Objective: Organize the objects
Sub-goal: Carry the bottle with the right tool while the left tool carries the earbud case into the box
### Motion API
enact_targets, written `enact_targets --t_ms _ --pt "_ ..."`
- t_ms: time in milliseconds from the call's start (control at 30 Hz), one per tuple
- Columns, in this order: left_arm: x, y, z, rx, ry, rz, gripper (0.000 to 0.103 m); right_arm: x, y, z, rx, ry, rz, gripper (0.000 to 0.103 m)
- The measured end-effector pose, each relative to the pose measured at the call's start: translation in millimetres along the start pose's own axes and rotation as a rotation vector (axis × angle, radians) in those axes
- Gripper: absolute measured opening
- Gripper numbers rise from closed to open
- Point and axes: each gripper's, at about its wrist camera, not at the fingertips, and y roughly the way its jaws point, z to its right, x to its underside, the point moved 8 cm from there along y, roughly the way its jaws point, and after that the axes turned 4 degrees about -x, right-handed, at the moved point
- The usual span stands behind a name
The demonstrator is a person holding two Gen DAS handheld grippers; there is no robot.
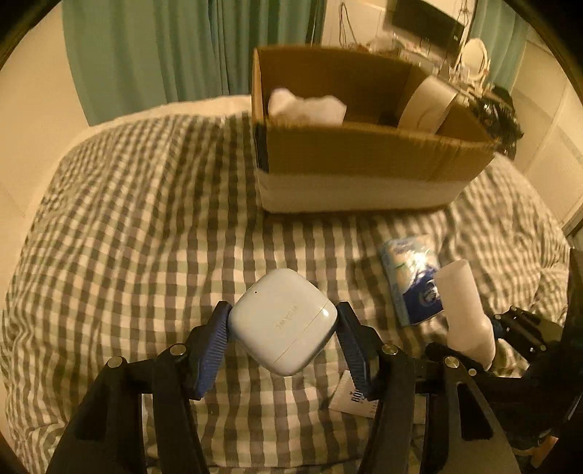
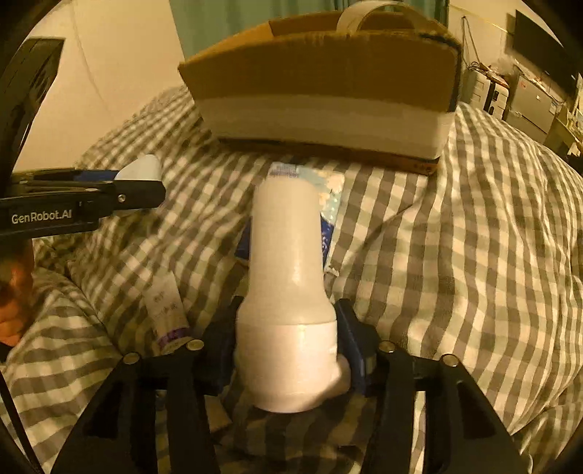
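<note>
The left gripper (image 1: pixel 283 330) pinched a white case (image 1: pixel 282 322) and the right gripper (image 2: pixel 288 344) clamped a white bottle (image 2: pixel 288 288), both lifted short of the cardboard box (image 1: pixel 364 153), apparently ready to drop in. A blue packet (image 1: pixel 411 277) lay before the box.

This is a bedroom in a home: a bed with a grey-and-white checked duvet (image 1: pixel 145 218) fills most of the space, teal curtains (image 1: pixel 145 47) hang behind it, and a cluttered side area along the far wall holds a dark screen (image 1: pixel 426 22) and 1 small round mirror (image 1: pixel 473 58). Warm lamplight tints everything yellow.
</note>
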Motion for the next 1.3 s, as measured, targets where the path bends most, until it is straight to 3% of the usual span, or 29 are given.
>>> enact_targets --t_ms 167,567,1033,1300 --pt "-7.9 -27.7 5.6 0.022 -0.038 0.068 0.059 -2.8 -20.4 -1.1 -0.024 0.027 0.037 0.048" --pt "-28.6 -92.9 10.6 0.032 -0.064 0.217 0.059 -26.3 -81.1 -15.7 0.017 -0.003 0.143 0.048" --pt "-73.5 -153.8 14.2 0.048 -0.063 0.368 0.059 -91.2 -163.6 -31.3 0.013 -0.036 0.334 0.048" --pt "-104.6 -154.5 18.7 0.055 -0.052 0.398 0.059 -136.9 -183.8 -30.5 0.024 -0.064 0.391 0.048"
